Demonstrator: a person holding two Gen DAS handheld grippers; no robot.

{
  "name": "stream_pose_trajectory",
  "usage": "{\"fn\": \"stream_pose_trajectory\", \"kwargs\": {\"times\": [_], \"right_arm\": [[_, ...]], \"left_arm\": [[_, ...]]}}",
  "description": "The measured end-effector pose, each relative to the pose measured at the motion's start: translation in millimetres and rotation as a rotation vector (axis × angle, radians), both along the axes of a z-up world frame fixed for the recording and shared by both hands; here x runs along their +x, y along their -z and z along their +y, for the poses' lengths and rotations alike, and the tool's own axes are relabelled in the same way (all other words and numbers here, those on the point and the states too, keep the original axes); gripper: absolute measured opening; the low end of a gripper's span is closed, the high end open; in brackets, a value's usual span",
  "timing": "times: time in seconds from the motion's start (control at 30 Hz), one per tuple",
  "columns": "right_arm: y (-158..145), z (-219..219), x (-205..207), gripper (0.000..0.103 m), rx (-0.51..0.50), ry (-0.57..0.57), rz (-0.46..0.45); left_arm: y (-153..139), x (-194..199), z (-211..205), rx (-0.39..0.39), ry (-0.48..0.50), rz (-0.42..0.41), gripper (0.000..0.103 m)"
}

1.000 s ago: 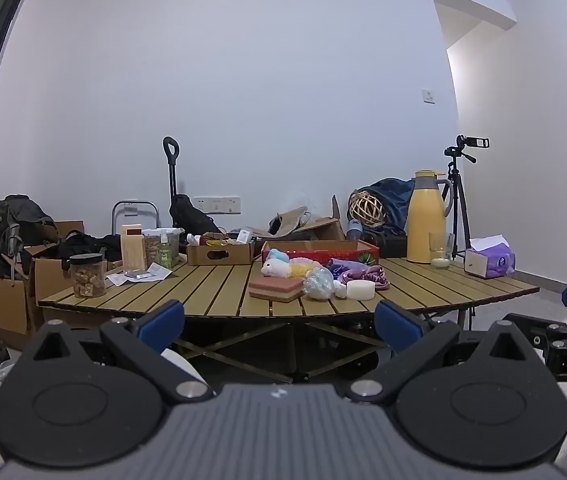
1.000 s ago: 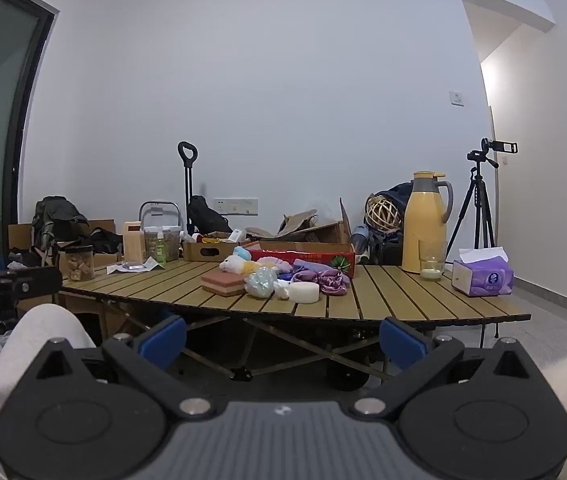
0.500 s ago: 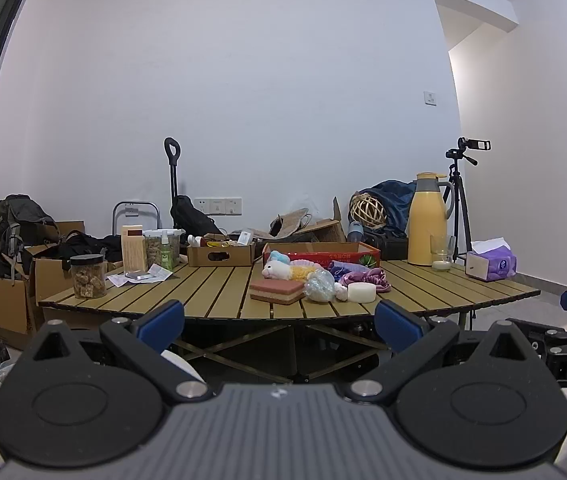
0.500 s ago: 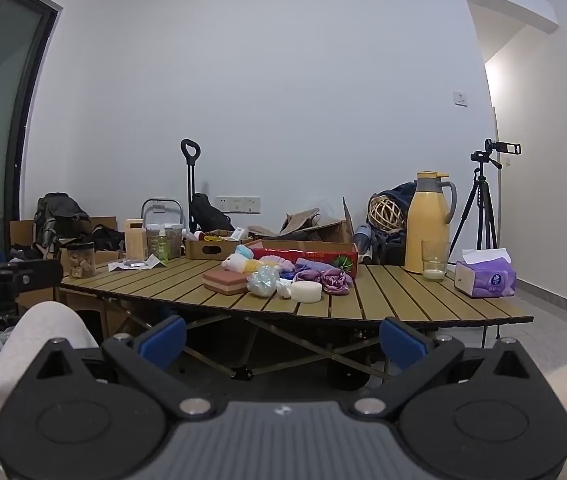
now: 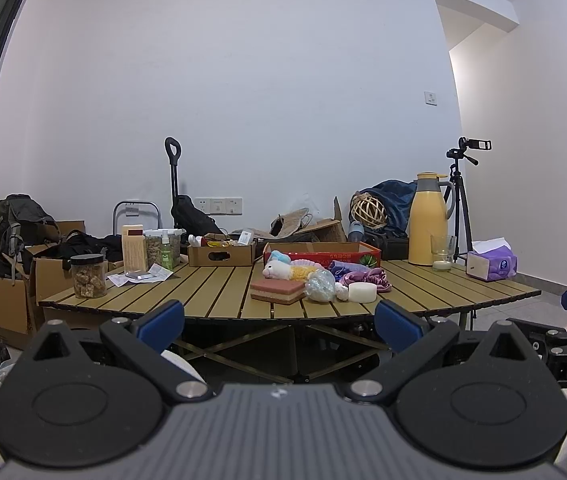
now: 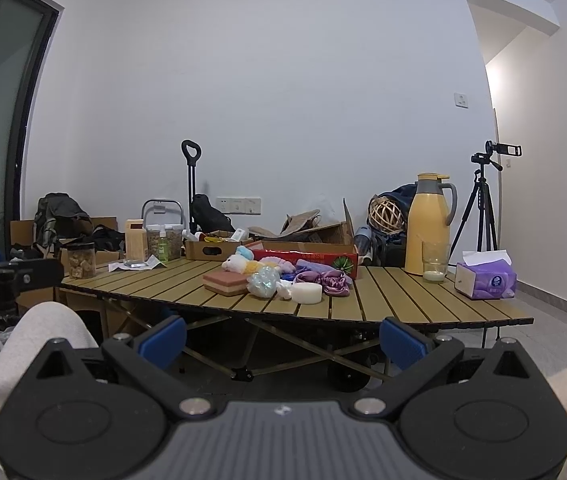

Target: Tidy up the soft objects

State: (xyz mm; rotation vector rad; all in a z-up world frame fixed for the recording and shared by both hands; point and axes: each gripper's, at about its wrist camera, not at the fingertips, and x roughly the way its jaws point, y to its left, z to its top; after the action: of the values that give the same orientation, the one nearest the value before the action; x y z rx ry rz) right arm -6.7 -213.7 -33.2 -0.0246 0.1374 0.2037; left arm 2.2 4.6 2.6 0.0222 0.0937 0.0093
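Both grippers, left (image 5: 279,322) and right (image 6: 282,334), hang spread and empty, well short of the table (image 5: 211,292). Soft toys (image 5: 315,282) lie piled at 12 o'clock beside the red box (image 5: 323,249); neither gripper looks clearly nearer.

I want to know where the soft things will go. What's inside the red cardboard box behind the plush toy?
The red box stands open behind the plush toy, but both views look at its side wall from low down. Its inside is hidden; I cannot tell whether it holds anything.
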Motion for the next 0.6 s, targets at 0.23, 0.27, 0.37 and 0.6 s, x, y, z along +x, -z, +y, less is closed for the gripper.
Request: {"fn": "stream_pose_trajectory", "kwargs": {"times": [0.23, 0.27, 0.37, 0.6], "right_arm": [[0.9, 1.8, -1.1, 0.103, -0.005, -0.001, -0.001], [0.9, 2.4, -1.4, 0.103, -0.008, -0.002, -0.001], [1.1, 5.0, -3.0, 0.103, -0.018, -0.008, -0.007], [0.6, 6.8, -4.1, 0.103, -0.022, -0.006, -0.011]], "left_arm": [[-0.6, -0.2, -1.0, -0.001, -0.001, 0.0, 0.103], [-0.7, -0.1, -1.0, -0.001, -0.002, 0.001, 0.103], [-0.7, -0.6, -0.9, -0.002, -0.006, 0.001, 0.103], [-0.7, -0.8, 0.0, -0.002, -0.004, 0.0, 0.103]]}}
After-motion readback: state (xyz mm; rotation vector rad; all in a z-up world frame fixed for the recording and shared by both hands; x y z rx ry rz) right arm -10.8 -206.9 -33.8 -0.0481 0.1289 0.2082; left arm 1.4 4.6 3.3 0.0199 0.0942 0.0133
